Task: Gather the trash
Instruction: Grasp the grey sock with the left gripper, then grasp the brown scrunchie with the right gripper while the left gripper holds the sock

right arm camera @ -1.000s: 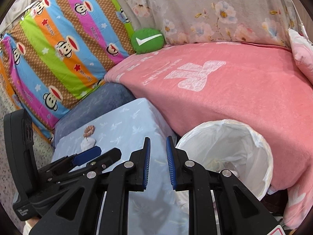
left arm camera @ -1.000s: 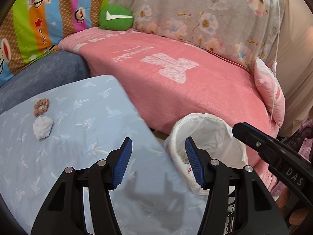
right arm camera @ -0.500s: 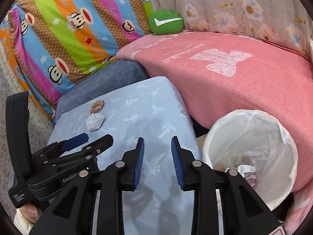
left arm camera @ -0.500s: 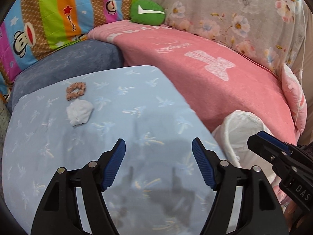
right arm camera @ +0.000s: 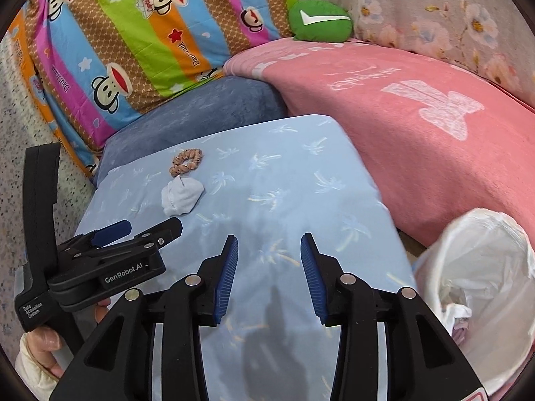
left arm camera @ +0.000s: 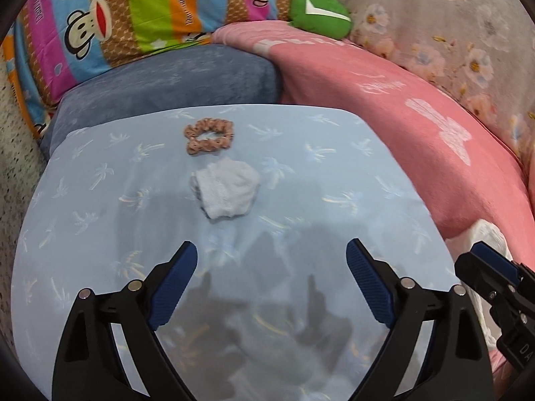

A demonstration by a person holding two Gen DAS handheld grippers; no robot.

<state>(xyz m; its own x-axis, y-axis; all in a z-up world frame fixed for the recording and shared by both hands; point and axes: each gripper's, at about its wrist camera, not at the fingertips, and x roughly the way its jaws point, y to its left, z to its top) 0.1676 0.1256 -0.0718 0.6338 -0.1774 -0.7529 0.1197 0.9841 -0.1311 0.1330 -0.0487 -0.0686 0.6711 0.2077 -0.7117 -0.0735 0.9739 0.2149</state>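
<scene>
Jaws of both grippers have just been opening, empty, above the blue palm-print cloth (left arm camera: pixel 334 173) beside a pink blanket (right arm camera: pixel 418 127).

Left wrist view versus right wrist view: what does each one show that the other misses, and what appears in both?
Only the left wrist view shows the left gripper head-on, jaws wide with nothing between them.

Only the right wrist view shows inside the white plastic-lined trash bin, with crumpled paper in it, and a hand gripping the left gripper's handle.

Both show the crumpled white tissue wad beside the tan fabric scrunchie on the light blue palm-print cushion, the pink blanket, the green round cushion, and the right gripper, empty.
</scene>
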